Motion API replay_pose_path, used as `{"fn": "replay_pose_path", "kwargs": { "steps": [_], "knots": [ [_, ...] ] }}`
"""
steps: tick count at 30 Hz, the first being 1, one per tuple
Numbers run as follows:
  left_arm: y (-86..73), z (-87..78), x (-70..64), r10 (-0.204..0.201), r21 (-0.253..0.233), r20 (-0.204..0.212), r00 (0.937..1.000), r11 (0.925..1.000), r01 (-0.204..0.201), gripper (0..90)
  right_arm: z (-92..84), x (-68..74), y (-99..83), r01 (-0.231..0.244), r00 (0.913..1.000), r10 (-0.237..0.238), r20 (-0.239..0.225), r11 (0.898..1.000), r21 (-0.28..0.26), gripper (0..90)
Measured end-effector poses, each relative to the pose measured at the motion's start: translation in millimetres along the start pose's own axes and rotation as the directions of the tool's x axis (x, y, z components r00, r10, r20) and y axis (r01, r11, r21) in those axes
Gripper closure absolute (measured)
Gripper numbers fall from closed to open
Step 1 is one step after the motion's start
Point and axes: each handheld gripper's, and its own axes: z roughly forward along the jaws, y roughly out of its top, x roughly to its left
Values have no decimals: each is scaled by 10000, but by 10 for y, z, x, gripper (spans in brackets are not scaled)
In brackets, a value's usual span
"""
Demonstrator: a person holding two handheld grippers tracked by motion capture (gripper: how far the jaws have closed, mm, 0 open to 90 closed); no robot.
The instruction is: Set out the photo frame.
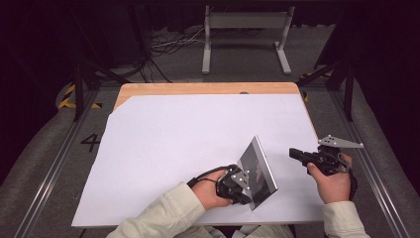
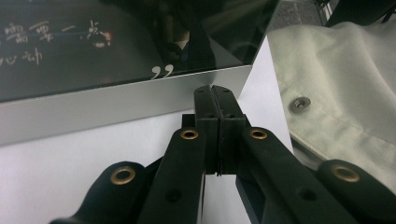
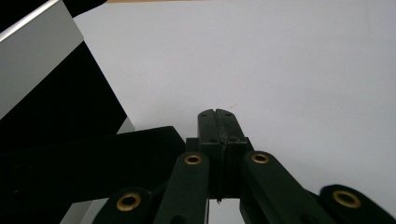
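1. Object in hand: a flat, silver-edged panel (image 1: 257, 171) with a dark glossy face, tilted up on edge near the tabletop's (image 1: 198, 129) near edge, right of centre. Its lower end is by the left tongs; its upper end points toward the far right corner.
2. Left tongs (image 1: 245, 191): in the left gripper view the jaws are clenched pad to pad with nothing between them, and their tips (image 2: 212, 93) sit right at the panel's (image 2: 116, 105) silver rim. Whether they touch the rim cannot be told.
3. Glossy face in the left gripper view carries pale printed characters and a quotation mark; too small to read.
4. Right tongs (image 1: 297, 153): clenched and empty, held near the right edge of the tabletop, pointing left toward the panel with a gap between. In the right gripper view the closed tips (image 3: 217, 121) hang over bare white surface; the panel's silver edge (image 3: 32, 60) is at upper left.
5. Open room: the white sheet covering the tabletop is bare from the panel to the far and left edges. A strip of wood shows along the far edge.
6. A cream sleeve (image 2: 336, 84) lies just beside the panel on the near side.
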Motion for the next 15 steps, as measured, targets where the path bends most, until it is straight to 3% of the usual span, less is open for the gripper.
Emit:
{"fn": "replay_pose_path", "kwargs": {
  "steps": [6, 15],
  "knots": [
    [-15, 47, 42, -288, -496, -252, 9993, 9984, 275, 900, -35, 2, 6, -26, 10000, 26, -12, 10000, -80, 899],
    [40, 144, -18, 26, -670, -5, 10000, 9977, -26, 899, -76, 6, 23, -77, 9999, 76, -88, 9999, -146, 899]
  ]
}}
